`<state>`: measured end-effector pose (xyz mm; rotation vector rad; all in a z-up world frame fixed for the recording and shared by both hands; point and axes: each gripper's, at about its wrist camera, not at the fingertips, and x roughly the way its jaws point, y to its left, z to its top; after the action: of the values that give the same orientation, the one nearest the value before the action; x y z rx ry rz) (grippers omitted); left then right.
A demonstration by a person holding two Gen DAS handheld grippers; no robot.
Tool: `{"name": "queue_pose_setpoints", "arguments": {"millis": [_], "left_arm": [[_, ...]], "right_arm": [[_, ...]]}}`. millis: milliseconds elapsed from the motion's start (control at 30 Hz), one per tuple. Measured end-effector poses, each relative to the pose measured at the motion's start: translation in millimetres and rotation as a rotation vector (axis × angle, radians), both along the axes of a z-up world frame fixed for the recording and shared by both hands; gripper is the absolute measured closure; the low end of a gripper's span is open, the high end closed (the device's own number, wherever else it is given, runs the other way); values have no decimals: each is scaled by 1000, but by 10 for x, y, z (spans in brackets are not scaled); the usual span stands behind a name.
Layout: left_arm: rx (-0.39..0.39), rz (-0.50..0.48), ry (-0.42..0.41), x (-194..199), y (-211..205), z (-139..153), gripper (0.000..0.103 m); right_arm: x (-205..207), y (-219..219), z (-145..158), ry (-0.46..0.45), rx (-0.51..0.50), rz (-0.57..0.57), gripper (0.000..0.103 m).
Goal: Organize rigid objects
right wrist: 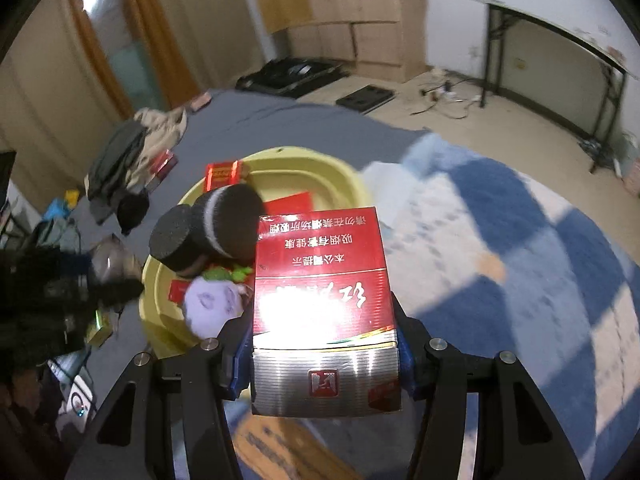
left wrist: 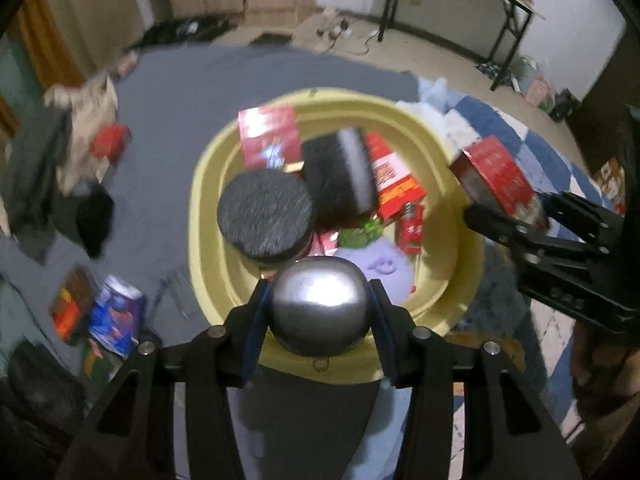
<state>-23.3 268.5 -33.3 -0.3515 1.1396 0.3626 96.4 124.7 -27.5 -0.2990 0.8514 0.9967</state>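
A yellow basin (left wrist: 208,216) stands on the grey sheet and holds two dark round pucks (left wrist: 266,214), red boxes (left wrist: 269,134) and a purple soft thing (left wrist: 380,268). My left gripper (left wrist: 318,312) is shut on a shiny metal ball (left wrist: 318,304) above the basin's near rim. My right gripper (right wrist: 322,344) is shut on a red and silver cigarette box (right wrist: 322,292), to the right of the basin (right wrist: 320,172). The right gripper also shows in the left wrist view (left wrist: 520,220), holding the box (left wrist: 496,176) beside the basin's right edge.
Clothes (left wrist: 44,168) and a red box (left wrist: 110,142) lie on the grey sheet at left. Colourful packets (left wrist: 100,312) lie at lower left. A blue and white checked blanket (right wrist: 500,240) lies at right. A black-legged table (right wrist: 560,80) stands by the wall.
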Motion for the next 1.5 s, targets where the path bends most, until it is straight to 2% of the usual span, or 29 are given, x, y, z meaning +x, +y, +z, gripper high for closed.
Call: {"name": "queue_pose_setpoints", "arguments": {"millis": [67,100,233,333,500,567,600,633,667,733,800,900,967,1033,1100,1167,1200,1333,1400,1500], "left_arm": [[-61,-1,-2,49,36,-163,54],[-67,10,12,61,54,-235,54],[-70,3,20,186,36,-389,54],[-77,22,-11,289,44,-403,54],[-64,56,-30,388,52,-439,53],[-52,72,-28,387,69,-439,45],[-31,85,-19,387,75,-430,32],[-13,94,-16,381,84,-420,18],[10,103,-8,378,92,-418,14],[68,120,14,360,84,-395,11],[76,131,9,338,70,-326,9],[143,148,-27,311,-12,-130,2],[185,172,-90,289,-110,47,0],[206,246,-152,257,-218,207,0],[191,363,-201,225,-360,299,0],[115,416,-256,194,-536,308,0],[104,428,-270,205,-623,306,0],[190,478,-306,218,-1037,274,0],[217,503,-286,197,-1156,187,0],[226,533,-186,205,-1266,-103,0]], "right_arm": [[30,244,-81,0,-40,18,48],[61,342,-120,-2,-56,18,48],[200,640,-243,-13,-107,25,48],[265,812,-407,-15,-163,34,48],[257,985,-460,-91,-187,48,47],[277,1019,-464,-96,-183,55,47],[281,1026,-465,-95,-180,58,47],[281,970,-473,-90,-172,62,47],[278,947,-470,-88,-162,66,47],[242,834,-452,-87,-150,79,46],[213,751,-399,-75,-131,85,43],[200,531,-255,-98,-70,66,26],[284,308,-133,-83,0,39,9],[384,80,-29,-74,51,13,2],[485,-168,73,-85,86,8,0],[537,-337,110,-100,100,34,0],[563,-430,110,-121,95,59,0],[620,-695,-27,-191,70,154,0],[624,-806,-150,-212,60,198,0],[661,-865,-354,-212,43,248,0]]}}
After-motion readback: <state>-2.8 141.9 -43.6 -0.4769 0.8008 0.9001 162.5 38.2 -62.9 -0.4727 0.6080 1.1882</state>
